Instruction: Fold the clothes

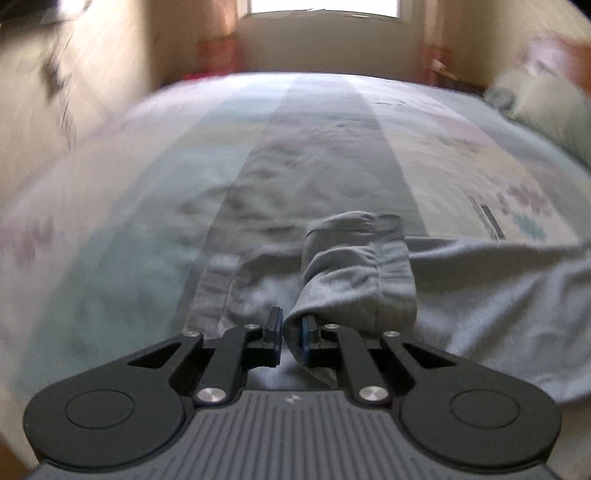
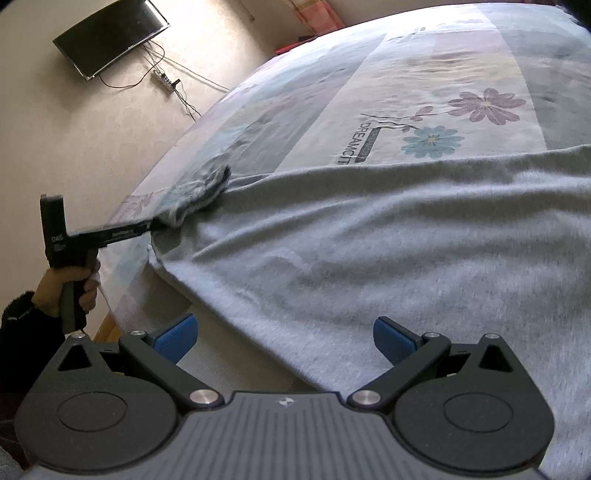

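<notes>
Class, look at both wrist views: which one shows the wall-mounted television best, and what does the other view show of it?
The right wrist view shows it best: the television appears whole and sharp on the wall, cables trailing below it. The left wrist view catches only a dark, motion-blurred sliver at its top-left corner, too smeared to identify on its own.

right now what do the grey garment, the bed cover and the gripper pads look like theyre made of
Grey garment: soft knit, probably cotton jersey or fleece; matte, heathered, slightly fuzzy, with a ribbed-looking cuff.
Bed cover: thin woven sheet, likely cotton or a blend; smooth and matte, with printed flowers and lettering.
Right gripper pads: blue rubber or similar, with a fine textured surface.
</notes>
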Tool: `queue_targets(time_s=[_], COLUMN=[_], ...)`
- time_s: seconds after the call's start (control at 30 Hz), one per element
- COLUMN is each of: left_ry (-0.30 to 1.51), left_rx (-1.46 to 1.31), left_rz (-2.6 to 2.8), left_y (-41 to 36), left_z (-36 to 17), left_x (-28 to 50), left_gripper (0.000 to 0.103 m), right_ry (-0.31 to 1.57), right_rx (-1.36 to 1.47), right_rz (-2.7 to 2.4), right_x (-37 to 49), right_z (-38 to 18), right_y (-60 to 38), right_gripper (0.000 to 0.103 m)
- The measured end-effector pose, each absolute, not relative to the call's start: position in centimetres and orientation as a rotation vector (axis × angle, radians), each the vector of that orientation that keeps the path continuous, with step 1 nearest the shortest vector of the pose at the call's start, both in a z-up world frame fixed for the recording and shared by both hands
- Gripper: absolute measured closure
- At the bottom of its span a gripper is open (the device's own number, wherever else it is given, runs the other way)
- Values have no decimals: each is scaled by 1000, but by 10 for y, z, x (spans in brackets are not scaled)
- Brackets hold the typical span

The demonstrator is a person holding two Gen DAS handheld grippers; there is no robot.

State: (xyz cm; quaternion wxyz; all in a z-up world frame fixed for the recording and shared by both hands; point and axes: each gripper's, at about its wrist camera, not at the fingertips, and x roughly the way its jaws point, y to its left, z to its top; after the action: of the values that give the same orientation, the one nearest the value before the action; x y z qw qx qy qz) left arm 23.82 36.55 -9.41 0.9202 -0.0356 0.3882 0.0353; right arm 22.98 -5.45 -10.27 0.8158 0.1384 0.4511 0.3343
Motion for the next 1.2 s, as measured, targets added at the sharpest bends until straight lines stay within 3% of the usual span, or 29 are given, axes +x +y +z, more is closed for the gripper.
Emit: queue_targets(time_s=[0.07, 0.23, 0.43, 0.5, 0.53, 0.83, 1.2], left_ry=[824, 804, 759, 727, 712, 732, 789], left_rx=[-176, -299, -144, -91, -51, 346, 264], left_rz=[92, 60, 12, -23, -44, -79, -28], left_y=[382, 403, 383, 372, 363, 281, 308], left_z=[-107, -114, -82, -73, -70, -107, -116], left_x=[233, 220, 209, 209, 213, 260, 273], left_gripper=[85, 82, 51, 31, 29, 29, 28], right_ry=[965, 963, 954, 956, 957, 958, 978], right_rx=[294, 271, 255, 249, 246, 211, 242], right_rz=[709, 716, 728, 734, 736, 735, 717], right_x=[231, 231, 230, 229, 229, 226, 230], right_z=[-103, -99, -94, -94, -94, -92, -103], right_y=[-54, -50, -45, -42, -40, -35, -40], right_gripper=[0, 0, 0, 0, 0, 0, 0])
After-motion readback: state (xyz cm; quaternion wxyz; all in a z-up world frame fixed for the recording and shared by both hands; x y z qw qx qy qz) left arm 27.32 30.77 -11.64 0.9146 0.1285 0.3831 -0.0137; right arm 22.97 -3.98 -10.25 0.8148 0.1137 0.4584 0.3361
